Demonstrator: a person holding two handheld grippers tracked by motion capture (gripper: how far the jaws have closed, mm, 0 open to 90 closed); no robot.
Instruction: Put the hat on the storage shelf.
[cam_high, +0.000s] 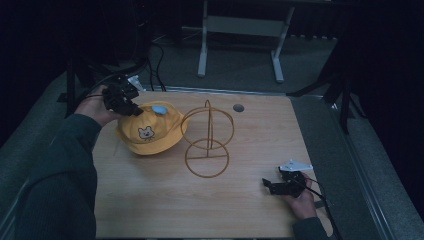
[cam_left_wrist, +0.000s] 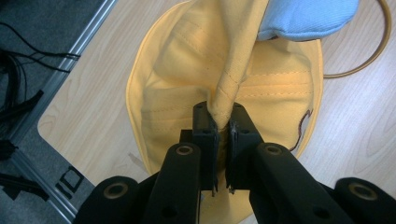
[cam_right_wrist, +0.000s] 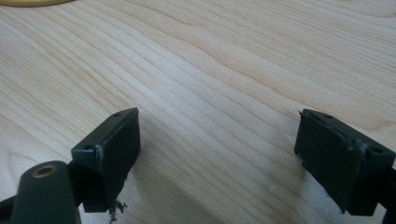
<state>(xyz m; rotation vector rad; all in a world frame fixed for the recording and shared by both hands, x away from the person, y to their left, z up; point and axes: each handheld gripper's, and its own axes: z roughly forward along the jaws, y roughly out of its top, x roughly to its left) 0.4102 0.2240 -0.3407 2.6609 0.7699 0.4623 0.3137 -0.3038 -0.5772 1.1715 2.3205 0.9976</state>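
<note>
Light wood surface (cam_high: 150, 200). Yellow hat (cam_high: 150, 132) lies near its far left corner, wire stand (cam_high: 207, 145) just beside it mid-surface, dark round hole (cam_high: 238, 107) by the far edge.

High view's dim, room beyond the table (cam_high: 150, 200) nearly black, slight grain. Both gripper views brighter w/ even light. Hat (cam_left_wrist: 177, 70) sharp in left gripper view; jaws blur near the bottom edge. No glare, soft shadows.

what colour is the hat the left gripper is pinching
Yellow, with a light blue ear and a small bear face; the hat shows best in the high view.
</note>
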